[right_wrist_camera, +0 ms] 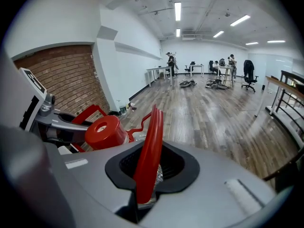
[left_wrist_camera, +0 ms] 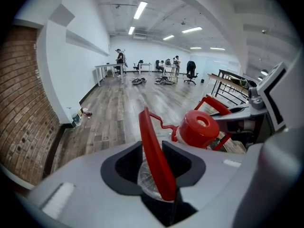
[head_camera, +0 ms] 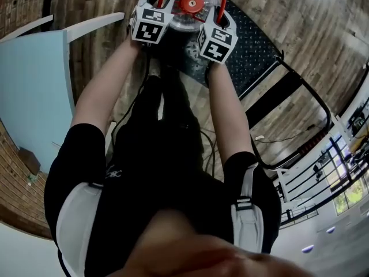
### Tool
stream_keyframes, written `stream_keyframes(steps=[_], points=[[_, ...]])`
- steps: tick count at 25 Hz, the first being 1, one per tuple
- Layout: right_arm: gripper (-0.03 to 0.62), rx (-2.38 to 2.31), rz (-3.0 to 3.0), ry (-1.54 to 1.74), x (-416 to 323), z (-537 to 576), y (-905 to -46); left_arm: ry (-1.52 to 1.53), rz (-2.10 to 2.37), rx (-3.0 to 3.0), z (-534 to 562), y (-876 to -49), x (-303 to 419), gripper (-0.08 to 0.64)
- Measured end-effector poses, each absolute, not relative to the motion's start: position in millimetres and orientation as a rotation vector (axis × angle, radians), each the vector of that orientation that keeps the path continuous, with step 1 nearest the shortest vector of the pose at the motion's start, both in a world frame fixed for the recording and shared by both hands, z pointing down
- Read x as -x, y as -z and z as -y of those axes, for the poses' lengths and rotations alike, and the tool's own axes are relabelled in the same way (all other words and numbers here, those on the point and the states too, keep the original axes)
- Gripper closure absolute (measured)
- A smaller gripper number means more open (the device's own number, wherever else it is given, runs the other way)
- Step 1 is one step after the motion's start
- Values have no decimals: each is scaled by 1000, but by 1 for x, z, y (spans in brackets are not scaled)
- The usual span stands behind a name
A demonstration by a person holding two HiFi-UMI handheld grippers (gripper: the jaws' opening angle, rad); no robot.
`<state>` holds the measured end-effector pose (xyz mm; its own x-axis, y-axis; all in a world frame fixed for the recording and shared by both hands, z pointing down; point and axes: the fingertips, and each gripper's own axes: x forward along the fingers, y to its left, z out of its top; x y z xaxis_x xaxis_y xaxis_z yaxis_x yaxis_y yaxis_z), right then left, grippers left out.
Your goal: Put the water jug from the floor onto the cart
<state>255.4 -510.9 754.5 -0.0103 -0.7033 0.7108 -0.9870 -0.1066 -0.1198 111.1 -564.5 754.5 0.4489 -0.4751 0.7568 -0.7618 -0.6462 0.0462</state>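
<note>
Item: water jug, left gripper and right gripper flanking its cap, fingers slightly apart, loosely astride its red handle.

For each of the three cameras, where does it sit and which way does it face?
Head view: on the person's head, looking steeply down past torso and both forearms at the left gripper, the right gripper and the water jug over the cart's black deck.
Left gripper view: on that gripper, looking along its own jaws, the jug's red handle between them, into a long room.
Right gripper view: likewise, from the jug's other side.
Shared: both gripper views show the jug's red cap.
</note>
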Motion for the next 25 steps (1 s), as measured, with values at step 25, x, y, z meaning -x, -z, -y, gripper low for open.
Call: stream_keyframes(steps=[25], points=[[577,-2130,1809,-761,-238,449,-585,-829,1156,-2395,500,-599,-70,558]])
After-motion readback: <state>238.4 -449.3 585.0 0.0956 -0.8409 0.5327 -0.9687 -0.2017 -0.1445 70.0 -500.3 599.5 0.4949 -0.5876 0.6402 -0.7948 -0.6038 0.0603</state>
